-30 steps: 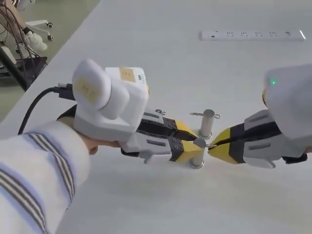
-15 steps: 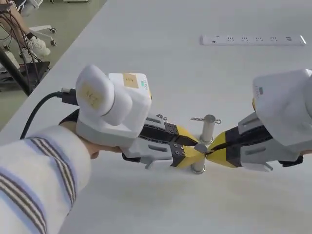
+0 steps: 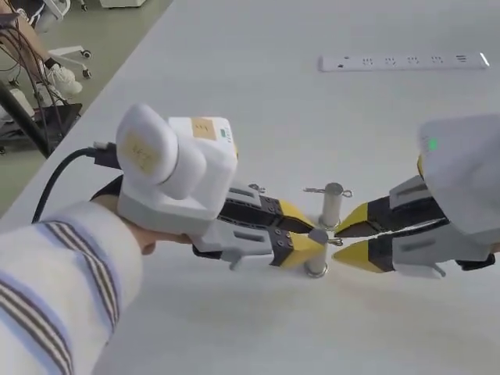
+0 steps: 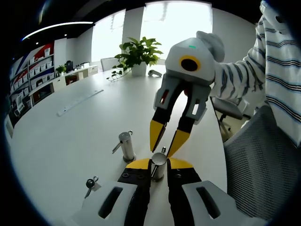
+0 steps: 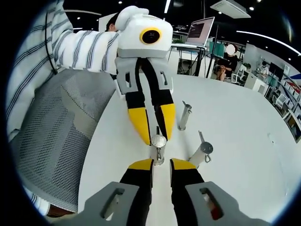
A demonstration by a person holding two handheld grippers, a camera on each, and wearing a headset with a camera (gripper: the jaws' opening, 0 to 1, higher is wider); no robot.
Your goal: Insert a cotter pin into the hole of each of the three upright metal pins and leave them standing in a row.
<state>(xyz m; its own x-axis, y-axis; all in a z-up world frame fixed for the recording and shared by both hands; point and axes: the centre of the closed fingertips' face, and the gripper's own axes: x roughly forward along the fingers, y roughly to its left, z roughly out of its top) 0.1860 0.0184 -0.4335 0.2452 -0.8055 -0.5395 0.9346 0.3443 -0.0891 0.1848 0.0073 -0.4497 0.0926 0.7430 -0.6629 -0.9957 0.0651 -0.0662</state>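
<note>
The yellow-jawed left gripper [image 3: 311, 236] clamps the short upright steel pin [image 3: 316, 258] on the white workbench [image 3: 234, 328] — a thin wire cotter pin [image 3: 333, 241] through its hole — while the right gripper [image 3: 341, 238] faces it, jaws parted.

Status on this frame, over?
Left gripper shut on near pin. Right gripper open beside cotter pin sticking from it. Far pin stands behind, apart.

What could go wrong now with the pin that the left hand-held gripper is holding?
The cotter pin juts from the metal pin clamped in the left hand-held gripper, and the right hand-held gripper is open, so it may slip out. The neighbouring pin stands close by; a careless pull-back could topple it.
</note>
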